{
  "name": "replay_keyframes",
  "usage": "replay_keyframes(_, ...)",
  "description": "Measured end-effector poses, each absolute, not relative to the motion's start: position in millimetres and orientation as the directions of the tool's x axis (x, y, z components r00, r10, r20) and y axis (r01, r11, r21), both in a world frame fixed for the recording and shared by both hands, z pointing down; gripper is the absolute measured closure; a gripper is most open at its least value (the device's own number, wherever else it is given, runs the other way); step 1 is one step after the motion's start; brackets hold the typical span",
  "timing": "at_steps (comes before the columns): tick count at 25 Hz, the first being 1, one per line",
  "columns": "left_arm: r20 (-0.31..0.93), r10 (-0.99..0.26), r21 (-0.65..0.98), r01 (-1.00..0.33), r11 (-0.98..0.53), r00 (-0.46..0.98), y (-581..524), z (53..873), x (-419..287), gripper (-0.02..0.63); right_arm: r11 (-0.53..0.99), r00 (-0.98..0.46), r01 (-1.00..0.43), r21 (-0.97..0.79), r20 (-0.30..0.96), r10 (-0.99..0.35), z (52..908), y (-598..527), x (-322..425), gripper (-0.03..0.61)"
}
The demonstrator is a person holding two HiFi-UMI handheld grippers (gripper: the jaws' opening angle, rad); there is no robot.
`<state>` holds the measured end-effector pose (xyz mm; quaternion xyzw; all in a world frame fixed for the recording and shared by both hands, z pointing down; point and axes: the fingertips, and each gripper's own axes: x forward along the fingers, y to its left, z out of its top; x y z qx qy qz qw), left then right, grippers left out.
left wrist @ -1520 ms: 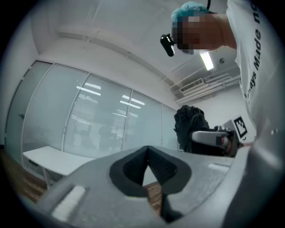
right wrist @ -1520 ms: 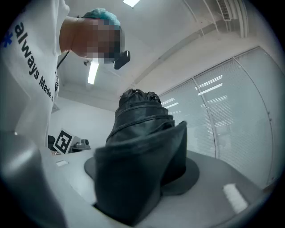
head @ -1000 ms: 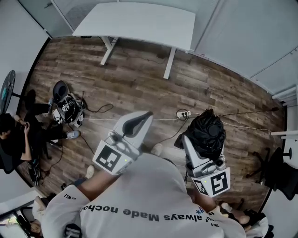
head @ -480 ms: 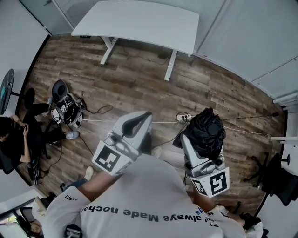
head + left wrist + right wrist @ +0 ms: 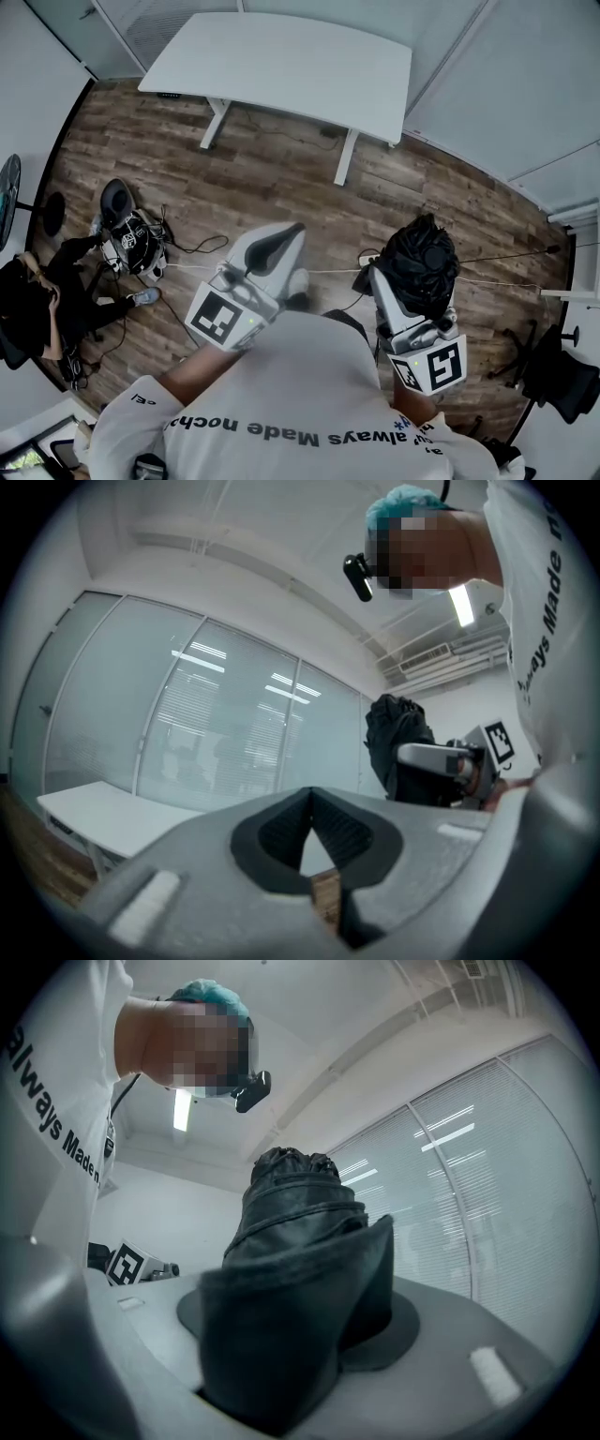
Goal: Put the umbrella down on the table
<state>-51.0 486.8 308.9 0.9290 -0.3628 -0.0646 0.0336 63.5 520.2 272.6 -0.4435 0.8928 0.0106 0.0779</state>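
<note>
A folded black umbrella point(image 5: 424, 259) stands upright between the jaws of my right gripper point(image 5: 412, 277), which is shut on it. In the right gripper view the umbrella point(image 5: 300, 1269) fills the jaws of the right gripper point(image 5: 300, 1344) and hides the pads. My left gripper point(image 5: 277, 246) is held level to the umbrella's left, shut and empty. In the left gripper view the left gripper point(image 5: 310, 803) has its tips together, and the umbrella point(image 5: 394, 738) shows at the right. The white table point(image 5: 281, 52) stands ahead across the wooden floor, and its top point(image 5: 103, 813) shows low at the left.
A person point(image 5: 37, 300) sits at the far left near a dark bag point(image 5: 131, 234). A power strip point(image 5: 371, 255) and cables lie on the floor between me and the table. A fan point(image 5: 9, 183) stands at the left, a black chair point(image 5: 562, 370) at the right. Glass walls lie behind the table.
Both grippers have moved together toward the table, the umbrella still in the right one. The table now sits lower and closer in the head view.
</note>
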Motion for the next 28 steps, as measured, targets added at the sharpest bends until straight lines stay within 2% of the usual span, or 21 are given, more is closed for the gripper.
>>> replay_keyframes(9, -0.064, -0.686, 0.126, -0.676, -0.726, 0.725, 416, 316, -80, 0.612, 0.596, -0.586, -0.801, -0.052, -0.13, -0.8, 274, 444, 45, 0.322)
replay_keyframes(13, -0.098, -0.682, 0.114, -0.673, -0.731, 0.725, 388, 312, -79, 0.612, 0.587, -0.579, -0.808, -0.041, -0.121, -0.806, 276, 413, 51, 0.322)
replay_keyframes(21, -0.069, -0.681, 0.122, -0.671, -0.731, 0.729, 311, 317, -53, 0.612, 0.587, -0.578, -0.808, -0.048, -0.13, -0.806, 281, 334, 74, 0.322)
replay_keyframes(28, -0.08, -0.672, 0.096, -0.666, -0.74, 0.736, 215, 315, -2, 0.611, 0.586, -0.576, -0.808, -0.06, -0.13, -0.807, 285, 242, 122, 0.322)
